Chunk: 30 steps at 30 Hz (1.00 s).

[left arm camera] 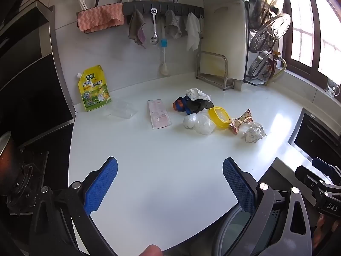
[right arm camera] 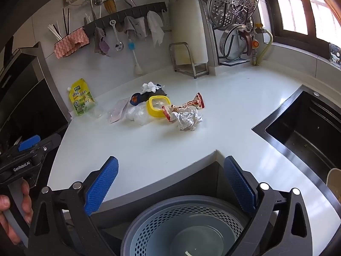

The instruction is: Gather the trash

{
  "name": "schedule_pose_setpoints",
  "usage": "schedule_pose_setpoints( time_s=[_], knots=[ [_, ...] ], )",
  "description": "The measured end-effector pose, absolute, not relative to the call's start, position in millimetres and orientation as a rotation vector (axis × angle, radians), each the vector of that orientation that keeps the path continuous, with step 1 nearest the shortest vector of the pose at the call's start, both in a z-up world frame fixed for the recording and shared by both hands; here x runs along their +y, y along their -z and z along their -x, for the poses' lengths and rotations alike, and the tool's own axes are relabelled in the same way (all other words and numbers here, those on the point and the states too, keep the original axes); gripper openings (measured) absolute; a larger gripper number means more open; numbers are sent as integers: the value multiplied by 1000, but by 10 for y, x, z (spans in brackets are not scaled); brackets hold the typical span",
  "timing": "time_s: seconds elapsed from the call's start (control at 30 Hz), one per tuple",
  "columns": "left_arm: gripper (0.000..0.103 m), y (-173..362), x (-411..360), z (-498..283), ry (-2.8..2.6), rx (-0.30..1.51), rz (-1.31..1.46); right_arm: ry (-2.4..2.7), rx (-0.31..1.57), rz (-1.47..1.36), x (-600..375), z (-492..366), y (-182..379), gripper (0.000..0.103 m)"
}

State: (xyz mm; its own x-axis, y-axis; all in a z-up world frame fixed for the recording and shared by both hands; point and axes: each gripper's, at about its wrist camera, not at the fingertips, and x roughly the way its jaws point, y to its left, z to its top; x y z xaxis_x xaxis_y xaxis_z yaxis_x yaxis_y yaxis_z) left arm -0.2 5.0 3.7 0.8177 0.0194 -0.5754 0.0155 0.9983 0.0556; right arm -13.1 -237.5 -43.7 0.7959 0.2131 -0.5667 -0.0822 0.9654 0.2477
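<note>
the trash lay clustered mid-surface: a crumpled paper ball touching a red snack wrapper, a yellow lid beside a white plastic bag; a yellow pouch stood apart near the wall; a grey bin sat below the white surface; the left gripper and right gripper hung with fingers spread wide, holding nothing.

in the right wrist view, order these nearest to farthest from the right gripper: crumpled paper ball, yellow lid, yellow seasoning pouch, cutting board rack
From the right gripper:
1. crumpled paper ball, centre of counter
2. yellow lid, just behind it, left
3. yellow seasoning pouch, far left by the wall
4. cutting board rack, against the back wall
</note>
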Motion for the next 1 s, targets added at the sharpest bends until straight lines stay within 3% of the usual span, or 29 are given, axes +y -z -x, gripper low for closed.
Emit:
schedule_pose_setpoints(
  time_s=[1.0],
  knots=[
    [97, 20, 223, 85, 13, 653, -28, -161, 653, -231, -2316, 167, 538, 94]
  ],
)
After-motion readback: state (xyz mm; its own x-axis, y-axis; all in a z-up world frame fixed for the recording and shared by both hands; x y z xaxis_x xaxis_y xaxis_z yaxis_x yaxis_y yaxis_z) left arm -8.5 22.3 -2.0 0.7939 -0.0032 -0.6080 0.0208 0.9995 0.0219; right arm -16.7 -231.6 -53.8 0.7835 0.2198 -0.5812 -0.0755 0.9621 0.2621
